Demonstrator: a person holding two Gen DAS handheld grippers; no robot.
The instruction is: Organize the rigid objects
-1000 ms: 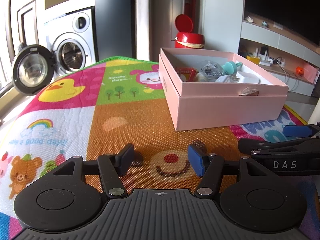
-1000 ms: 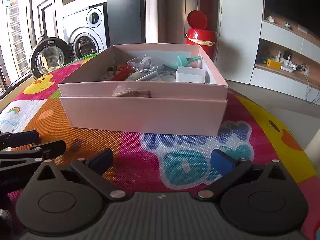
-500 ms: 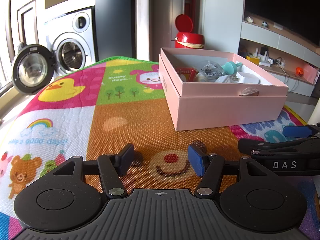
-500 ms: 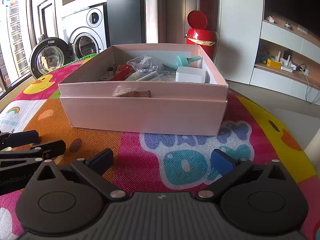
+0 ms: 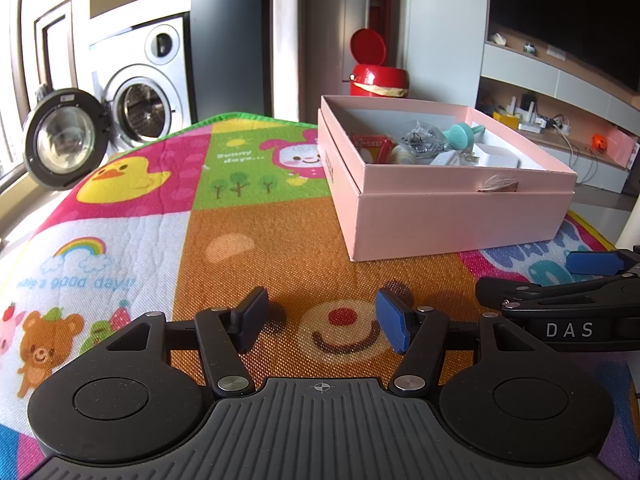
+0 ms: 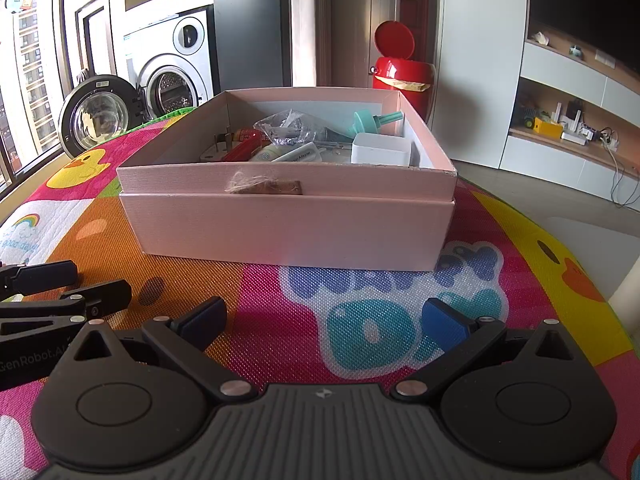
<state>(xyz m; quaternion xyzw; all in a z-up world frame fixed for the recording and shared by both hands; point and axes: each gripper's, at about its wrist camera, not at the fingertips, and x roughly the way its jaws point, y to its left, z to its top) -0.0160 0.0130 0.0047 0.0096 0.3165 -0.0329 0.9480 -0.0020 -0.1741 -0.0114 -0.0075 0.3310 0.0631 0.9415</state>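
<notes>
Right wrist view: we are facing the pink cardboard box (image 6: 288, 220), sitting on the play mat (image 6: 360, 320) with its long side across us; light, stiff card, best gripped at a wall rim. Inside, a white plastic tub (image 6: 381, 149), a teal plunger-like piece (image 6: 374, 120) pointing right, and a crinkly bag (image 6: 286, 126) are lying jumbled. Right claw (image 6: 324, 320) and left claw (image 5: 322, 318) are both gaping wide, empty.

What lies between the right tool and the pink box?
Only bare play mat lies between the right tool and the pink box, as the right wrist view shows.
</notes>
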